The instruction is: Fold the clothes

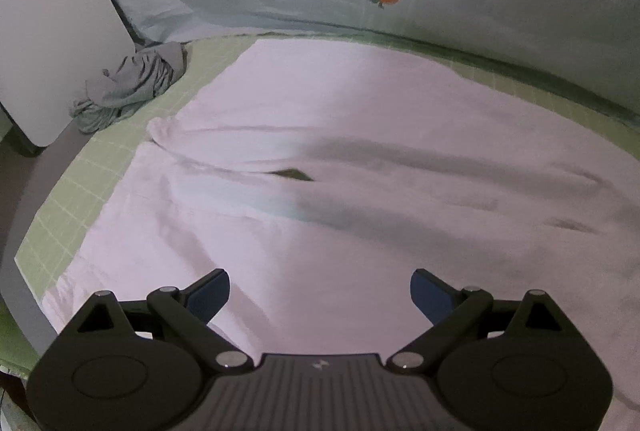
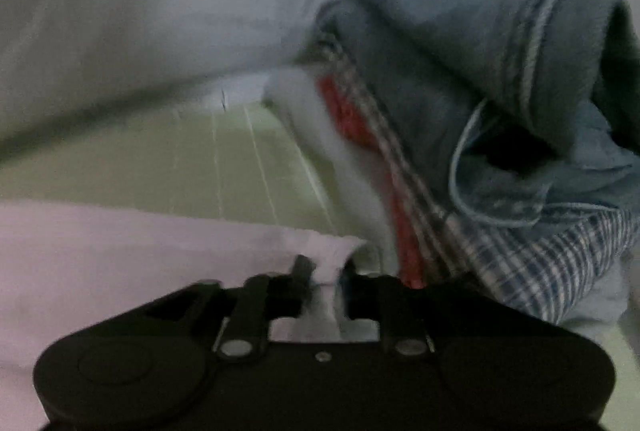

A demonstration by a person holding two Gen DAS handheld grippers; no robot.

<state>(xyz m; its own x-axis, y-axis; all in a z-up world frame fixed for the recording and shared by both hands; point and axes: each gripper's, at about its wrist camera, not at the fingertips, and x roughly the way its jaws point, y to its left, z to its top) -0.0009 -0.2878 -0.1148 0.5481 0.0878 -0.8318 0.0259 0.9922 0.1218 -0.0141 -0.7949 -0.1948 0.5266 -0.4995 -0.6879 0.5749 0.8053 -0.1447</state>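
My right gripper (image 2: 324, 283) pinches the soft, light pale pink cotton garment (image 2: 120, 251) at its right corner; my left gripper (image 1: 320, 291) gapes empty above it.

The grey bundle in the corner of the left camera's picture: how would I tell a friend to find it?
Start at the big pale pink garment spread over the green checked mat. Follow the mat to its far left corner, beside the leaning white board. There lies the grey bundle, the only crumpled heap in this view; everything else lies flat.
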